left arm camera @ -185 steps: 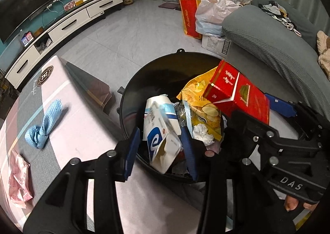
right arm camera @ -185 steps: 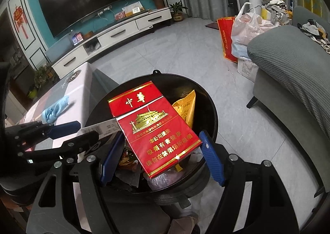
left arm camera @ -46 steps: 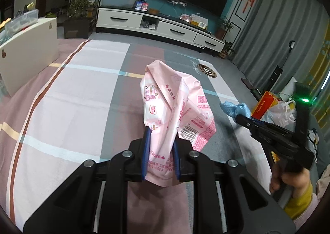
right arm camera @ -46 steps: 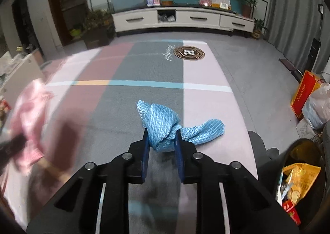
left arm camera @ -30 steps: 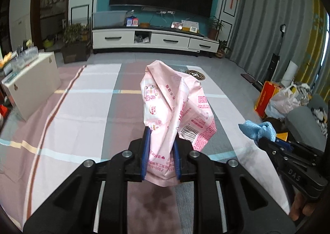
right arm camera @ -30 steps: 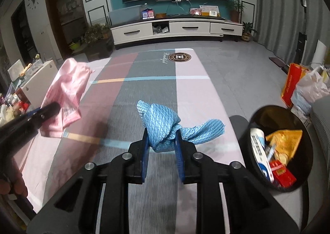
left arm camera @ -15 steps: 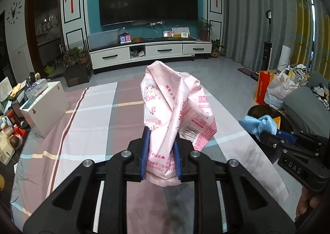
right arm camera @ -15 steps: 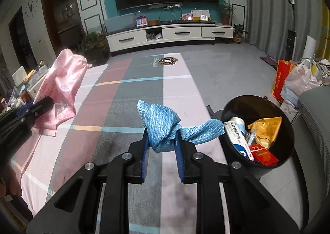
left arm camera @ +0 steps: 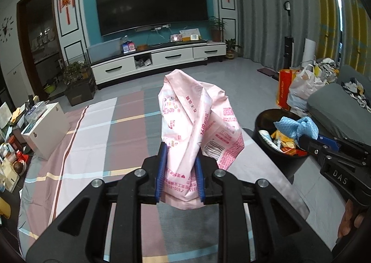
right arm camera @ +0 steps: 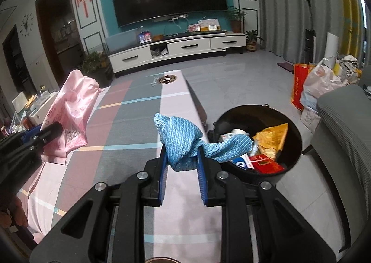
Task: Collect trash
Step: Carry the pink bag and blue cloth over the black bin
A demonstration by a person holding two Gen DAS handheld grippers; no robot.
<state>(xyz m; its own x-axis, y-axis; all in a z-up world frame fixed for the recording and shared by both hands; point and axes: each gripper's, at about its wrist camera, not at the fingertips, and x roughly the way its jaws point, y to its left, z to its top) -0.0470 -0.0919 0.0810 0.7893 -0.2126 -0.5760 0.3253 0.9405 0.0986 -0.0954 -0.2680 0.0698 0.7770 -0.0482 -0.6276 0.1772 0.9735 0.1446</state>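
My left gripper [left arm camera: 179, 173] is shut on a crumpled pink plastic wrapper [left arm camera: 197, 124], held up above the striped tablecloth [left arm camera: 92, 137]. The same pink wrapper [right arm camera: 71, 110] shows at the left of the right wrist view. My right gripper [right arm camera: 182, 170] is shut on a knotted blue cloth [right arm camera: 185, 144], whose tail hangs toward the black trash bin [right arm camera: 294, 147]. In the left wrist view the blue cloth [left arm camera: 299, 127] sits in front of the bin [left arm camera: 262, 124], held by the right gripper [left arm camera: 308, 141]. The bin holds a red carton, a yellow bag and a white-and-blue box.
A grey sofa [right arm camera: 343, 128] stands right of the bin. Red and white bags [right arm camera: 310, 87] sit on the floor behind it. A white box [left arm camera: 44, 128] and clutter lie at the table's left end. A TV stand [right arm camera: 176, 51] lines the far wall.
Both grippers have risen and swung right with their loads still held. The bin has come nearer and more into view in both views; the blue cloth now hangs by its rim.
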